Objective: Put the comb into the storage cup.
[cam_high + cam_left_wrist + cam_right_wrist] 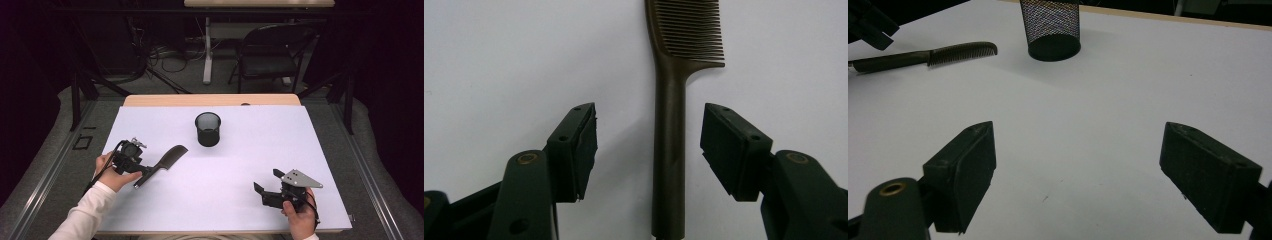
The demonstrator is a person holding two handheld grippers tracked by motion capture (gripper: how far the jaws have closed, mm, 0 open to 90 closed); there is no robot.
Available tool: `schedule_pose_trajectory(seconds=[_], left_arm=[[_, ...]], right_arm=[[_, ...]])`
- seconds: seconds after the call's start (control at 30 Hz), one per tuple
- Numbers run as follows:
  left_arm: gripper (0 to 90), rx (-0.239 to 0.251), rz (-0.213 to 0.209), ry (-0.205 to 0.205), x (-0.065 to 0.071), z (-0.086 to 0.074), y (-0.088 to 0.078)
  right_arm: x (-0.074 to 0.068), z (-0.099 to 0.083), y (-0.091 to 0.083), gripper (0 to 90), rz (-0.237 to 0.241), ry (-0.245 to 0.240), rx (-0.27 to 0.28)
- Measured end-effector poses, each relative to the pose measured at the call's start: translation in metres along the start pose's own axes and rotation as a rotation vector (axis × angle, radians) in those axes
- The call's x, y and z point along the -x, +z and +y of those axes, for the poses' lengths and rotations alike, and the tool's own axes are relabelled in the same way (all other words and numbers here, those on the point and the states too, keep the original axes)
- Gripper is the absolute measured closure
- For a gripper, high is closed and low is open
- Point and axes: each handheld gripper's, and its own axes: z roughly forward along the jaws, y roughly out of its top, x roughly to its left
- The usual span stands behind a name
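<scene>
One comb [169, 159], one black mesh cup [208, 128] and two hand-held grippers are on or over the white table [240, 165]. The comb lies flat on the table's left half, well short of the cup, its long axis running on a diagonal in the high view: the toothed head points up and to the right, toward the cup, while the handle end points down and to the left, into the left gripper [141, 176]. It is dark brown, with a slim, straight handle that widens into a head carrying one row of fine, close-set teeth along a single side (in the left gripper view the teeth face right). In that view the comb's [670, 150] handle runs straight up between the two black jaws of the left gripper [648, 150], with white table showing on both sides of it, so the pads stand apart and press on nothing. The right gripper [266, 183] sits low near the table's front right edge, well apart from the comb, its jaws spread wide with only bare table between them.
</scene>
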Motion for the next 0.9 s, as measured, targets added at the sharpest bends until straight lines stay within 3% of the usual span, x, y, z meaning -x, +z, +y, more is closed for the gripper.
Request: schedule_pose_trajectory(seconds=[0.23, 0.47, 0.9], left_arm=[[39.7, -0.045, -0.008, 0.01, 0.003, 0.001, 0.006], [43.7, -0.07, -0.018, -0.01, 0.004, 0.001, 0.011], [54.3, -0.138, -0.009, 0.052, 0.009, 0.005, 0.02]], right_arm=[[0.0, 0.0, 0.001, 14.8, 0.003, 0.001, 0.0], [0.0, 0.0, 0.001, 14.8, 0.003, 0.0, -0.001], [0.0, 0.0, 0.001, 14.8, 0.003, -0.006, -0.006]])
